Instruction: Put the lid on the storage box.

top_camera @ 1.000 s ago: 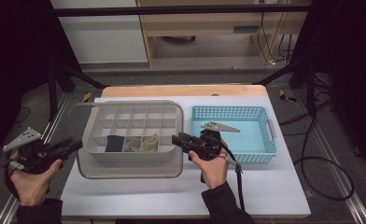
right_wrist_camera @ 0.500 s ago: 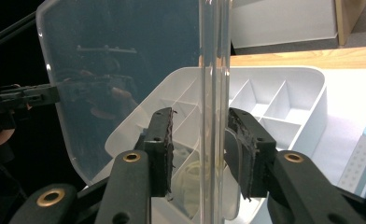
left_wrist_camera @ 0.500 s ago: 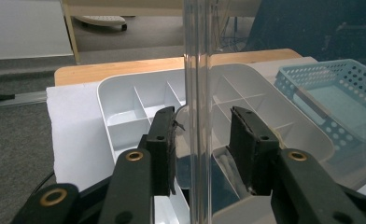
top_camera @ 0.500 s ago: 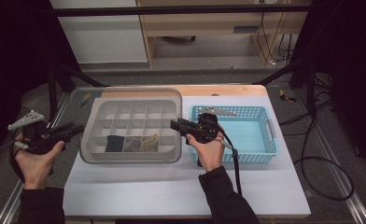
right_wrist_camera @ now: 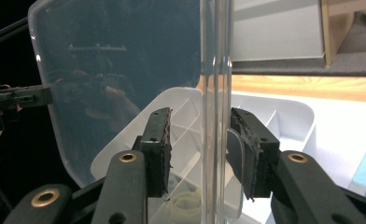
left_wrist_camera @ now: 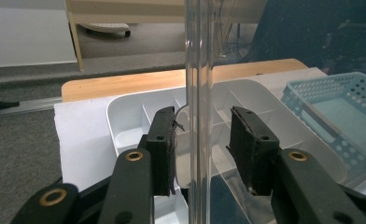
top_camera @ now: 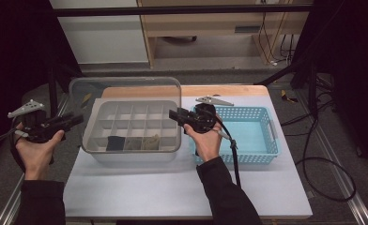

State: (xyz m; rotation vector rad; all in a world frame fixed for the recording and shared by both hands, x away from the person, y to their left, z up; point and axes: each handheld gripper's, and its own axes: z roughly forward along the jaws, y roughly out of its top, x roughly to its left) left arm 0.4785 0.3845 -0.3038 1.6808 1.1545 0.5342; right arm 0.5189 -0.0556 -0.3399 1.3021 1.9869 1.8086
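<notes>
Here the clear lid (top_camera: pixel 126 91) stands upright above the divided grey box (top_camera: pixel 133 126).

Went over all three views hunting for anything readable and honestly there's nothing. No brand, no label, no numbers, no sticker anywhere that I can make out.
</notes>
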